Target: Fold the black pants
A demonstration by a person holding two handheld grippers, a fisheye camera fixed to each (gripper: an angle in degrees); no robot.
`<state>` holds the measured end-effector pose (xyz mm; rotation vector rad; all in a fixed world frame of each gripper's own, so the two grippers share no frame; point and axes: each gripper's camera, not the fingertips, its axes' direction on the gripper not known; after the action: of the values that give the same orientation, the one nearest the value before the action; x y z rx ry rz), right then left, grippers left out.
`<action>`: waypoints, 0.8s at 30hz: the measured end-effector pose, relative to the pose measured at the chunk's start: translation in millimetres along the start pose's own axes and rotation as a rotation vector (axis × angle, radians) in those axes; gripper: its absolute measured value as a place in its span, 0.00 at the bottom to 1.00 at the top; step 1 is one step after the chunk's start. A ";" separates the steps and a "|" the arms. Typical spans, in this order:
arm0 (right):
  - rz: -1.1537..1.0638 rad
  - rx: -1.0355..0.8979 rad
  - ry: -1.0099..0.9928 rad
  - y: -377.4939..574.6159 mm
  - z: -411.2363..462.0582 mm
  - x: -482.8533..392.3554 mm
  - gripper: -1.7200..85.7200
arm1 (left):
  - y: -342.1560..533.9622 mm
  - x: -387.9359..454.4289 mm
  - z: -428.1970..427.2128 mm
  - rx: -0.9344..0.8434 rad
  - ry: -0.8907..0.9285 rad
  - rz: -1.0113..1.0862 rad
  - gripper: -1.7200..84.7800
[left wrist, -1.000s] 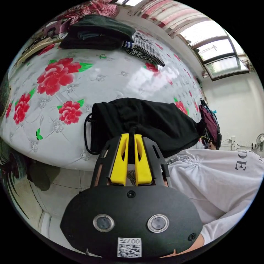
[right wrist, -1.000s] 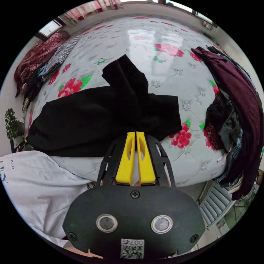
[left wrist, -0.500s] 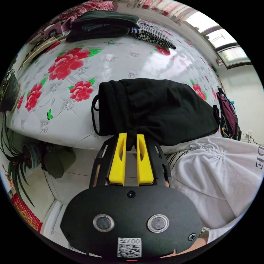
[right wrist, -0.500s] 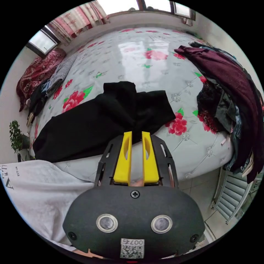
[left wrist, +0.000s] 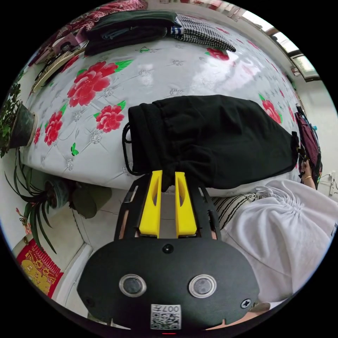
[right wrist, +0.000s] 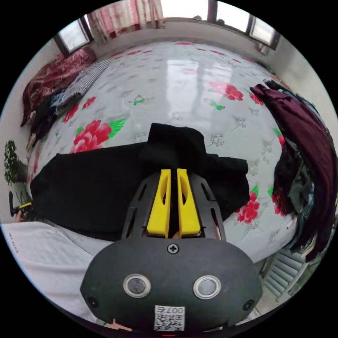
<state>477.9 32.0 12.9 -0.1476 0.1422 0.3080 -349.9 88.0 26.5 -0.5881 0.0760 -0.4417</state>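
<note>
The left gripper [left wrist: 168,175] pinches a bunched edge of the soft black pants [left wrist: 218,137] near the waistband; the right gripper [right wrist: 173,173] clamps their far end. The pants lie along the near edge of the white flower-printed bed [left wrist: 155,75]

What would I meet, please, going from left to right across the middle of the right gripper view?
Potted plant → black pants → right gripper → red flower print on the bed cover → pile of dark clothes.

left gripper view – close, from my bed [left wrist: 148,75] edge, facing across | right gripper view – likewise | shared: black pants [left wrist: 218,137], my white sleeve [left wrist: 288,225]
</note>
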 end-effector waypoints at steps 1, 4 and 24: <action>0.069 0.038 -0.004 3.2 -9.0 16.3 0.05 | -1.3 3.7 1.8 -0.003 -0.012 -0.003 0.09; 0.337 0.074 -0.013 28.4 -27.2 91.6 0.05 | -5.2 9.9 9.5 -0.013 -0.028 -0.023 0.09; -0.470 -0.285 0.072 88.4 52.2 -70.7 0.07 | -0.4 15.0 -19.5 0.075 0.008 0.032 0.07</action>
<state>389.8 103.5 64.6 -0.4667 0.1305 -0.1483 -340.3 71.2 11.3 -0.5105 0.0766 -0.4138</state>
